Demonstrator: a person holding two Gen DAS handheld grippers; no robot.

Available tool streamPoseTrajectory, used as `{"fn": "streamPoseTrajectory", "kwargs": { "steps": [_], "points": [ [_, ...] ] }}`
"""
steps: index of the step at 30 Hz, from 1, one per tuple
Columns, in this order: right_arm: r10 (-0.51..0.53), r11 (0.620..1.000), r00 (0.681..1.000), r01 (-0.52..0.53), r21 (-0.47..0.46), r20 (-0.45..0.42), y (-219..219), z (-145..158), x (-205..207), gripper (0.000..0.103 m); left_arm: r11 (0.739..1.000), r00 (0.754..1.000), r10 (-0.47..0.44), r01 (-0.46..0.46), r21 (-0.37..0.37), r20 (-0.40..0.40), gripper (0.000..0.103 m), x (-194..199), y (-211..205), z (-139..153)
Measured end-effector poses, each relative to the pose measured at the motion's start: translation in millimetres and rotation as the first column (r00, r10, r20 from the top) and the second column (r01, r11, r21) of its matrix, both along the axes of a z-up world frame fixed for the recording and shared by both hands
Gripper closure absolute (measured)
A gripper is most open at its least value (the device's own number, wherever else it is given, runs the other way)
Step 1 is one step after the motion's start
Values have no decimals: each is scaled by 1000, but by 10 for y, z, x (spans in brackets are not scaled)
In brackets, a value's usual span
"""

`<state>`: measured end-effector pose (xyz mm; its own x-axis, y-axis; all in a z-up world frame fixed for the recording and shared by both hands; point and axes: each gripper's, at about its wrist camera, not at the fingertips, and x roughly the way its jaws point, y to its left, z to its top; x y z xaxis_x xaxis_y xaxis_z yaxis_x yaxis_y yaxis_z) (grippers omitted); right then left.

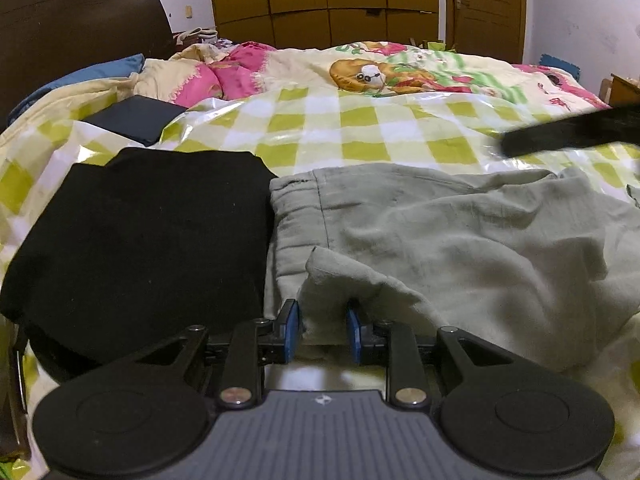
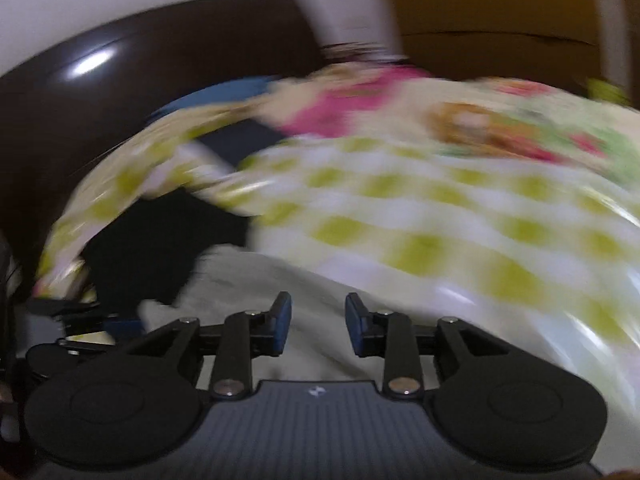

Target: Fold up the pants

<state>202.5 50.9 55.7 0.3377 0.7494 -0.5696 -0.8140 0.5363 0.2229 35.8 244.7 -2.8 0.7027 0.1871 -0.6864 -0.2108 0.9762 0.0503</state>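
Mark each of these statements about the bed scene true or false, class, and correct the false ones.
1. The left claw grips a fold of the grey-green pants. True.
2. A black folded garment lies to the right of the pants in the left wrist view. False: it lies to their left, its edge meeting the waistband.
3. The right claw is clamped on the pants. False: its jaws stand apart with nothing between them, the pale cloth lying below.
4. The pants lie on a green-and-white checked cover. True.
5. The dark flat item near the blue pillow rests on the pants. False: it sits apart, farther back.
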Motion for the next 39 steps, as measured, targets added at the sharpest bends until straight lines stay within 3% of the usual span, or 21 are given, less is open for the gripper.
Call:
{"fn": "streamPoseTrajectory", "kwargs": {
  "steps": [4, 9, 11, 13, 14, 15, 17, 20, 25, 27, 29, 32, 37, 38, 39],
  "points": [
    [208, 976, 978, -205, -71, 27, 670, -136, 45, 58, 1000, 1000, -12, 12, -16, -3, 64, -29, 14, -46],
    [321, 937, 947, -322, -134, -27, 1174, -384, 124, 41, 999, 1000, -24, 24, -36, 11, 64, -40, 50, -63],
    [340, 921, 940, -342, -185, -42, 1314, -505, 100, 40, 999, 999, -30, 30, -31, 15, 63, -49, 54, -70],
    [319, 915, 947, -316, -253, -27, 1427, -609, 92, 61, 999, 999, -36, 36, -26, 16, 63, -48, 54, -82],
    [298, 915, 954, -290, -282, -13, 1456, -657, 85, 88, 999, 999, -39, 40, -25, 17, 63, -45, 57, -89],
    [279, 918, 960, -273, -288, -23, 1461, -679, 104, 102, 999, 999, -41, 42, -26, 20, 63, -45, 66, -91],
    [262, 926, 963, -269, -266, -63, 1414, -656, 169, 103, 998, 999, -43, 44, -37, 31, 63, -39, 94, -85],
    [249, 938, 967, -254, -235, -51, 1319, -526, 205, 103, 998, 997, -40, 42, -36, 59, 63, -23, 122, -43],
    [144, 986, 989, -146, -79, -33, 1063, -109, 379, 103, 999, 992, -34, 37, -20, 124, 63, -36, 169, 53],
    [109, 993, 994, -110, -41, -32, 1037, -5, 450, 103, 1000, 993, -22, 23, -7, 114, 63, -27, 200, 22],
    [96, 995, 995, -96, -33, -10, 1101, 12, 480, 103, 1000, 996, -5, 6, -8, 94, 63, -32, 231, -28],
    [85, 996, 995, -87, -36, -58, 1246, -82, 519, 102, 1000, 995, -5, 7, -17, 104, 63, -117, 215, 22],
    [119, 991, 989, -124, -52, -93, 1206, -92, 384, 94, 995, 986, -97, 101, -25, 136, 50, -208, 129, 157],
    [130, 988, 987, -137, -73, -91, 1207, -87, 347, 88, 993, 983, -110, 115, -28, 145, 48, -206, 110, 177],
    [133, 986, 987, -141, -93, -86, 1225, -91, 319, 73, 992, 981, -118, 124, -31, 151, 47, -201, 105, 188]
  ]
}}
